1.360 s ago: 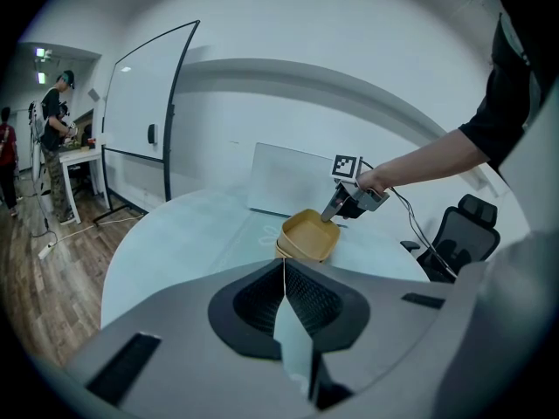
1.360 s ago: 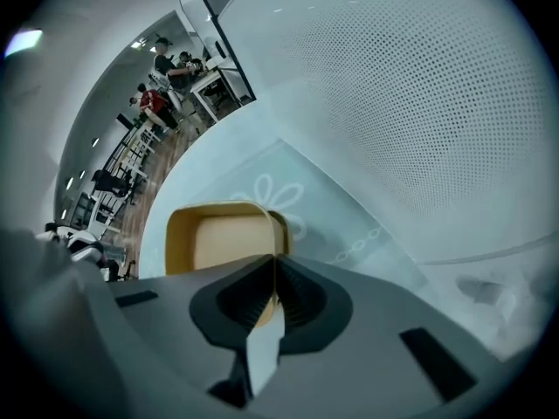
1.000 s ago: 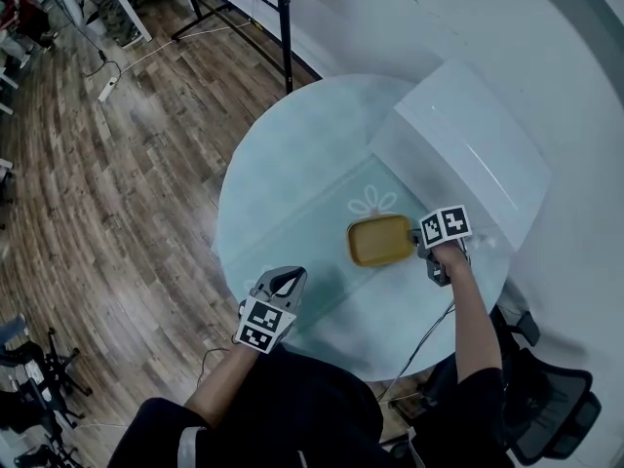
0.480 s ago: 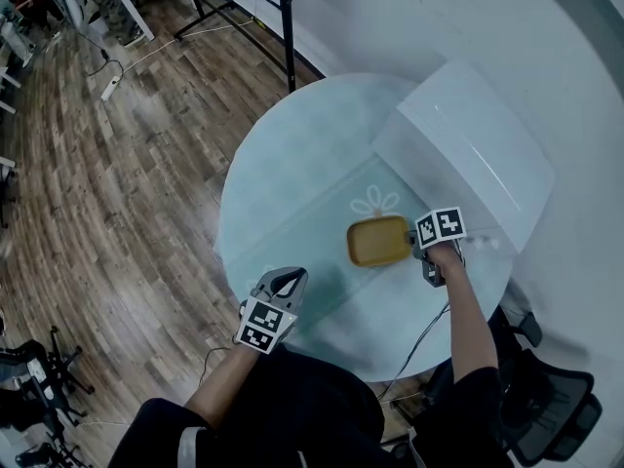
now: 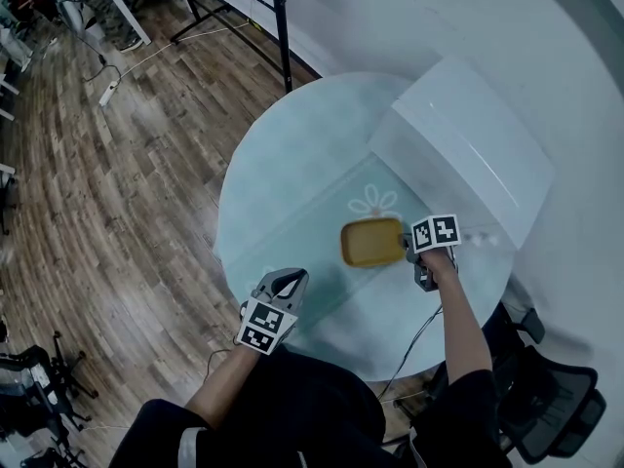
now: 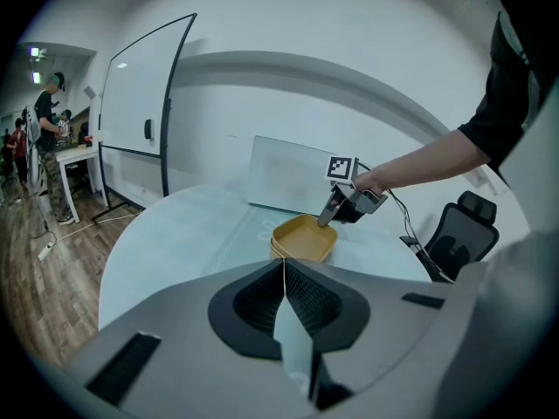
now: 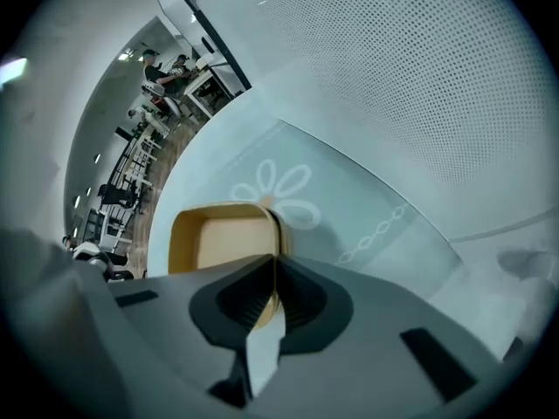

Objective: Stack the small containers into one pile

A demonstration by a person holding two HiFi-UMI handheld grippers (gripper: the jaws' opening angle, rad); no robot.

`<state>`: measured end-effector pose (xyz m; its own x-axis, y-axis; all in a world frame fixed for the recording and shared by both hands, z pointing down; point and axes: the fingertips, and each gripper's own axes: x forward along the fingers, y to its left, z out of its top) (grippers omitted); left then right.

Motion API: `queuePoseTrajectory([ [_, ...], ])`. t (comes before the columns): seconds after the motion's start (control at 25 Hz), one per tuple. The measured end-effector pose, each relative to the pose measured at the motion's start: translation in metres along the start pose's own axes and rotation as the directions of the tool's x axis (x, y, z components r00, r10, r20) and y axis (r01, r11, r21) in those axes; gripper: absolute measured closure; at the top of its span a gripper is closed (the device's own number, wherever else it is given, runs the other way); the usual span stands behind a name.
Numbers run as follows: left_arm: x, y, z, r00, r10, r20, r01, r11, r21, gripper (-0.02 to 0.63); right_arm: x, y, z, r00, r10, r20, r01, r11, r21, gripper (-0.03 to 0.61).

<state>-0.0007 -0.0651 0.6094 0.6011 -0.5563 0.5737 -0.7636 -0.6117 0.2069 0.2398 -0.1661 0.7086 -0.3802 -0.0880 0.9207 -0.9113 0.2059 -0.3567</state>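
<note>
A yellow container pile, two nested shallow tubs as far as the left gripper view shows, sits on the round glass table at its right side. My right gripper is at the pile's right rim, its jaws shut on the rim of the top tub; the left gripper view shows its fingertips on that rim. My left gripper hovers at the table's near edge, well left of the pile, jaws shut with nothing between them.
A white box lies on the table's far right, just behind the pile. A flower decal marks the glass. A black stand pole rises beyond the table. An office chair stands at the near right.
My right gripper has slid slightly left with the yellow container in its jaws. My left gripper has stayed where it was.
</note>
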Motion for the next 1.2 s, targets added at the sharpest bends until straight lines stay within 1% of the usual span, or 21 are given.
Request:
queuePoseTrajectory([
  [0.24, 0.001, -0.002, -0.001, 1.000, -0.003, -0.004, 0.003, 1.000, 0.002, 0.598, 0.002, 0.013, -0.009, 0.998, 0.043, 0.047, -0.045, 0.998, 0.039, 0.548],
  [0.36, 0.003, -0.003, -0.001, 1.000, -0.008, -0.002, 0.008, 1.000, 0.003, 0.598, 0.004, 0.022, -0.014, 0.995, 0.051, 0.085, -0.055, 0.997, 0.048, 0.548],
  [0.48, 0.003, -0.005, 0.000, 1.000, -0.014, -0.003, 0.014, 1.000, 0.007, 0.598, 0.003, 0.025, -0.015, 0.986, 0.038, 0.161, -0.044, 0.999, 0.032, 0.548],
  [0.6, 0.002, -0.007, 0.000, 1.000, -0.015, -0.003, 0.015, 1.000, 0.011, 0.598, -0.004, 0.029, -0.012, 0.967, 0.039, 0.251, -0.045, 0.999, 0.022, 0.546],
  [0.72, 0.001, -0.008, 0.000, 1.000, -0.015, -0.002, 0.015, 1.000, 0.013, 0.598, -0.011, 0.024, -0.010, 0.948, -0.002, 0.318, 0.000, 1.000, 0.007, 0.546],
  [0.84, 0.000, -0.010, -0.001, 1.000, -0.015, -0.001, 0.015, 1.000, 0.016, 0.598, -0.012, 0.020, -0.011, 0.937, -0.040, 0.346, 0.044, 0.999, -0.001, 0.548],
  [1.08, -0.006, -0.013, -0.001, 1.000, -0.009, 0.004, 0.009, 1.000, 0.022, 0.598, -0.010, 0.019, -0.013, 0.932, -0.053, 0.357, 0.053, 0.999, 0.010, 0.548],
  [1.2, -0.011, -0.014, -0.002, 1.000, -0.002, 0.006, 0.002, 1.000, 0.023, 0.598, -0.015, 0.019, -0.012, 0.921, -0.062, 0.385, 0.060, 0.998, 0.017, 0.548],
])
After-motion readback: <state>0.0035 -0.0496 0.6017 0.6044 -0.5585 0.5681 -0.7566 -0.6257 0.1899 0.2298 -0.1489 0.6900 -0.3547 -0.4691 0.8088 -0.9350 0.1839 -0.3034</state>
